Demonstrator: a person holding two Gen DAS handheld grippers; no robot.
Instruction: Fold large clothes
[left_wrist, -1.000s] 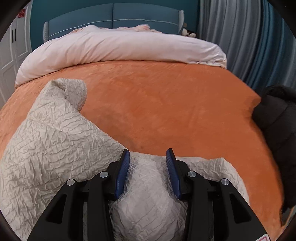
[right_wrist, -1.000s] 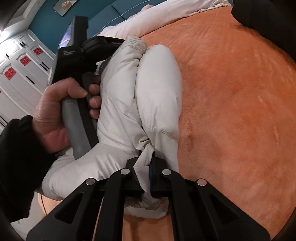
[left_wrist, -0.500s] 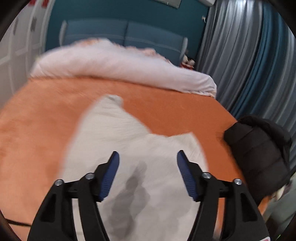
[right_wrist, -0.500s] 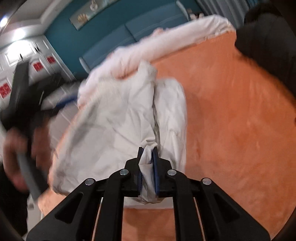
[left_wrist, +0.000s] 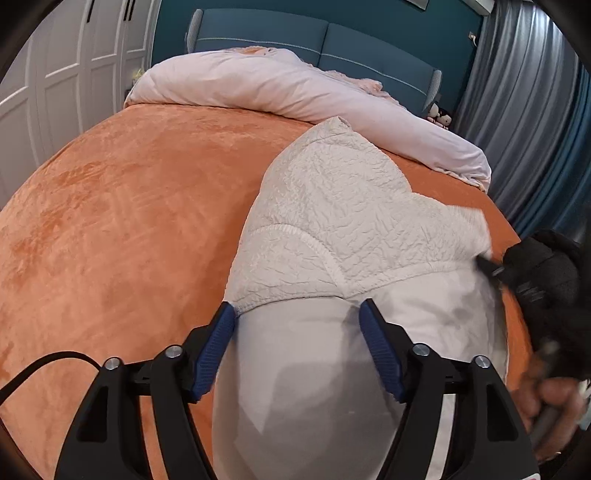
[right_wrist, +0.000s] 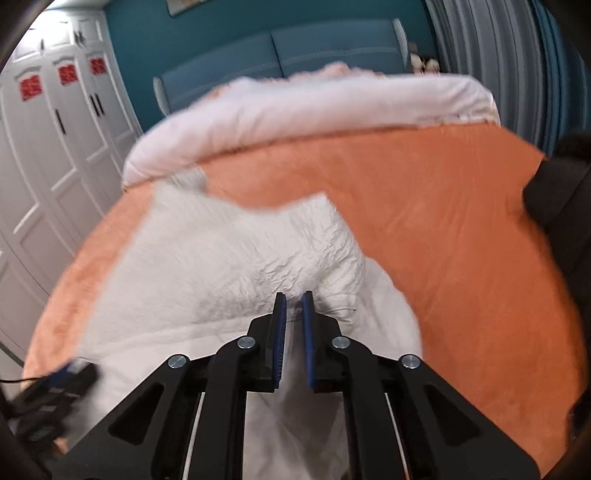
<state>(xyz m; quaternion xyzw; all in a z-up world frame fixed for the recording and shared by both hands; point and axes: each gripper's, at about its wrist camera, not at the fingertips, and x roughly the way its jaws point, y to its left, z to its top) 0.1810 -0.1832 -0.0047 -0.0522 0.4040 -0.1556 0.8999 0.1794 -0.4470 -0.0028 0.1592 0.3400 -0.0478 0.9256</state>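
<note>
A wide orange velvety bedspread covers the bed, with a rolled pale pink duvet at its head. The cream crinkled padded jacket lies bunched on the spread. The left gripper hovers wide apart over its smooth lining, holding nothing. The right gripper pinches a jacket fold between nearly closed fingers.

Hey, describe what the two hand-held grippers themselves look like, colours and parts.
Both are black plastic with triangular cut-outs, silver round bolts and blue ribbed pads on the fingers. The left hand-held gripper has a black cable trailing off its left side and a pink-edged sticker at its lower right. The right hand-held gripper shows white strips along its inner arms.
</note>
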